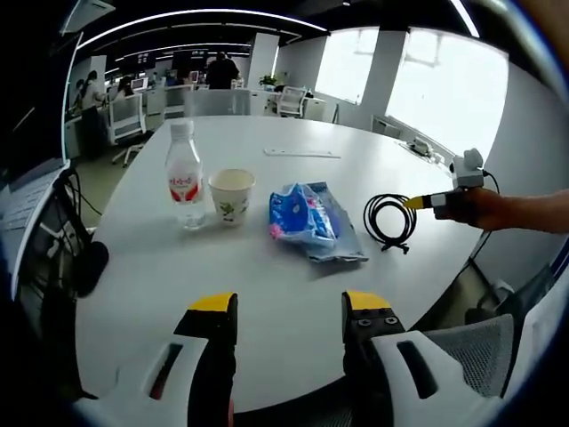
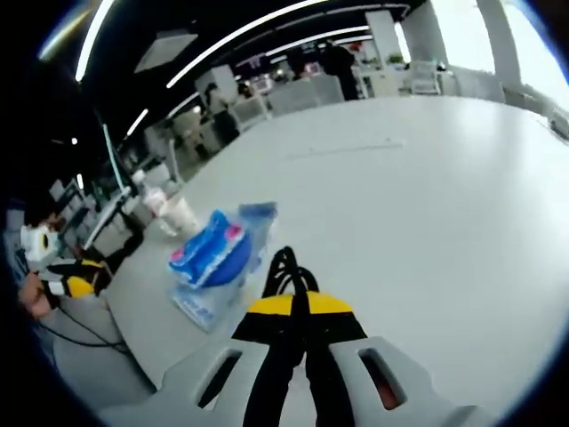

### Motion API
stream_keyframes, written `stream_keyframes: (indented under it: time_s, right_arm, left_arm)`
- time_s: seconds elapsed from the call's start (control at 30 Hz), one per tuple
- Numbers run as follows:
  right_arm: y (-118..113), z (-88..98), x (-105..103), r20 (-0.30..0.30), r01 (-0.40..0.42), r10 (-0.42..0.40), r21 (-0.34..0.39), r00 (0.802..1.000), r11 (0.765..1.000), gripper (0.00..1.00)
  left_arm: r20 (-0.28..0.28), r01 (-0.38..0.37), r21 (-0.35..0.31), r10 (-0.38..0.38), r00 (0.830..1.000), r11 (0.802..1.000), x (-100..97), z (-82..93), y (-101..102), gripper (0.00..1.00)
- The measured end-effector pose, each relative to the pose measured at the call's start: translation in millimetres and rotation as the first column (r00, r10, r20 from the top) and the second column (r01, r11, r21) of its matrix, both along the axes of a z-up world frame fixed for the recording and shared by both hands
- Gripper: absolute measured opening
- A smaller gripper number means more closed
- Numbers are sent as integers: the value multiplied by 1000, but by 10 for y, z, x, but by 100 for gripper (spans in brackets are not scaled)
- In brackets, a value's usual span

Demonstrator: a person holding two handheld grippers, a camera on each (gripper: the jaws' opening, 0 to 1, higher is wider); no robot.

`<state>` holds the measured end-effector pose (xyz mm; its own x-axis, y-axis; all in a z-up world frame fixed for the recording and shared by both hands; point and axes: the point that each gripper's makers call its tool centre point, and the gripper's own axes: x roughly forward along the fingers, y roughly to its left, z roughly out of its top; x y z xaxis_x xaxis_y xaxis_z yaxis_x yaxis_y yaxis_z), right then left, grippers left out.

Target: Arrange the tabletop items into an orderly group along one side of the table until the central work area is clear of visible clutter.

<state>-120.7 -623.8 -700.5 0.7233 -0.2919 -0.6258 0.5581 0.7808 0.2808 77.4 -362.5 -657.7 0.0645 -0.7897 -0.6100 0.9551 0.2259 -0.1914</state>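
On the white round table stand a clear water bottle with a red label and a paper cup, side by side. To their right lies a blue snack packet. A black coiled cable rests right of the packet. My right gripper reaches in from the right, held by a hand, its yellow tips on the coil. My left gripper hovers open over the near table edge. In the right gripper view my right gripper is shut on the cable, beside the packet.
A thin pale strip lies far back on the table. A grey mesh chair stands at the near right edge, and a dark object hangs off the left edge. Office chairs and people stand behind.
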Motion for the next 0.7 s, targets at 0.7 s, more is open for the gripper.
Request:
stream_keyframes:
  time_s: [0.7]
  right_arm:
    - [-95, -366, -119, -90, 50, -46, 40, 995, 998, 0]
  left_arm:
    - [8, -2, 4, 2, 1000, 1000, 38, 17, -51, 46]
